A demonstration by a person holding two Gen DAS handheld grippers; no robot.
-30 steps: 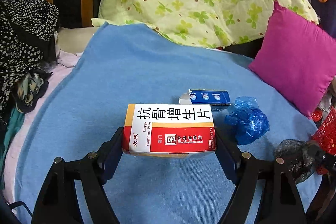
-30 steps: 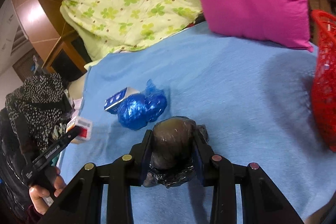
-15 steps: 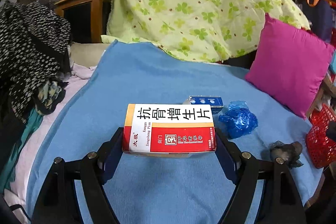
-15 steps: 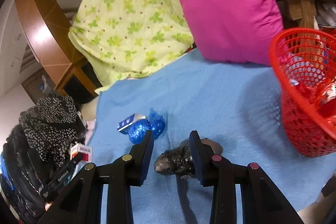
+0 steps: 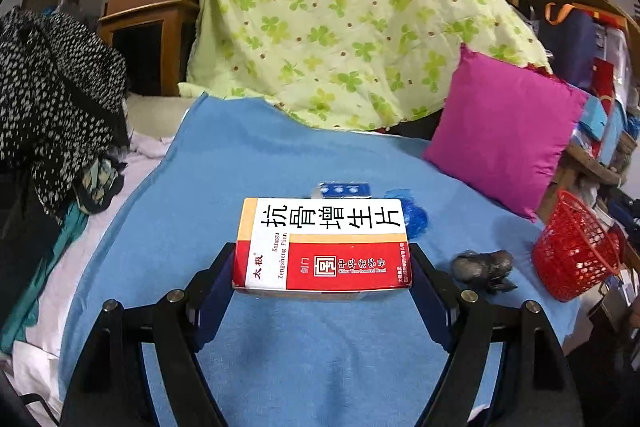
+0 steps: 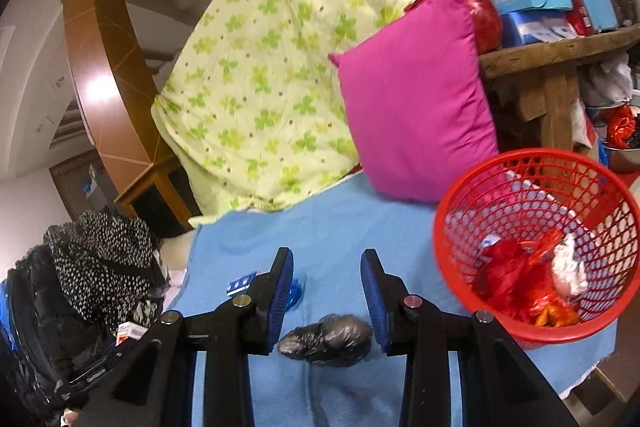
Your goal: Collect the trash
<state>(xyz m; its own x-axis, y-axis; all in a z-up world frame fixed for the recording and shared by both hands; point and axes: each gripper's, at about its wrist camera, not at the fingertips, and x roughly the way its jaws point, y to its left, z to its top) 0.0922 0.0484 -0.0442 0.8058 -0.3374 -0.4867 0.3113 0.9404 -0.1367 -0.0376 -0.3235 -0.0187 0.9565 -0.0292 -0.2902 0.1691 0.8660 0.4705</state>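
My left gripper [image 5: 322, 263] is shut on a red and white medicine box [image 5: 322, 245] and holds it above the blue blanket [image 5: 240, 163]. My right gripper [image 6: 326, 281] is open and empty, raised above a crumpled black plastic bag [image 6: 326, 339] that lies on the blanket; the bag also shows in the left wrist view [image 5: 482, 267]. A red mesh basket [image 6: 500, 323] with red and white trash in it stands at the blanket's right edge, also seen in the left wrist view [image 5: 572, 255]. A small blue box [image 5: 346, 189] and a blue plastic bag [image 5: 414, 217] lie behind the medicine box.
A magenta pillow [image 5: 508, 135] and a green clover quilt [image 5: 348, 27] sit at the back of the blanket. Black spotted clothes [image 5: 52, 99] pile up at the left. A wooden shelf [image 6: 560, 51] with boxes stands behind the basket.
My right gripper opened, let go of the black bag and rose away from it; the bag now lies on the blanket. My left gripper pulled back and up with the medicine box.
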